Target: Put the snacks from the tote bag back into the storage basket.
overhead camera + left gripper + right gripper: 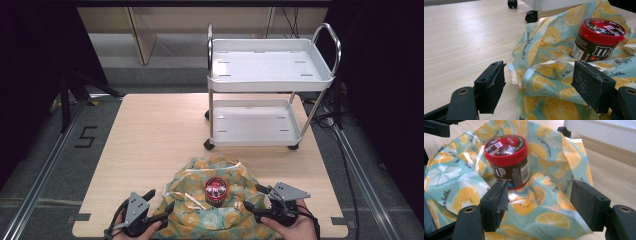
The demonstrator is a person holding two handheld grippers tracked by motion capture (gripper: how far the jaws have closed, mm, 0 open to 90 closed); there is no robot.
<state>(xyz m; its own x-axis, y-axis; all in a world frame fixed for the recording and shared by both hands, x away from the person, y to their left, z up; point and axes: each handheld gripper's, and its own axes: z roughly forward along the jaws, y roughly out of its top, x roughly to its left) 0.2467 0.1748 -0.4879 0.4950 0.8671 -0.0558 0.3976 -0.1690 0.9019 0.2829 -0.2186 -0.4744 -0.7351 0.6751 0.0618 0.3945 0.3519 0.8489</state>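
Observation:
A dark candy jar with a red lid (216, 191) stands upright in the middle of a crumpled teal cloth printed with lemon slices (192, 212), near the table's front edge. My left gripper (159, 200) is at the cloth's left edge, open, with a fold of cloth (549, 50) lying between its jaws and the jar (599, 40) beyond to the right. My right gripper (254, 196) is at the cloth's right edge, jaws apart, with a raised flap of cloth (461, 195) between them untouched by the pads. The jar (507, 157) stands just beyond its left jaw.
A white two-shelf wheeled cart (270, 70) stands at the far side of the wooden table (150, 130), its castors (531, 17) a short way behind the cloth. Bare tabletop stretches to the left of the cloth. Dark curtains flank the table.

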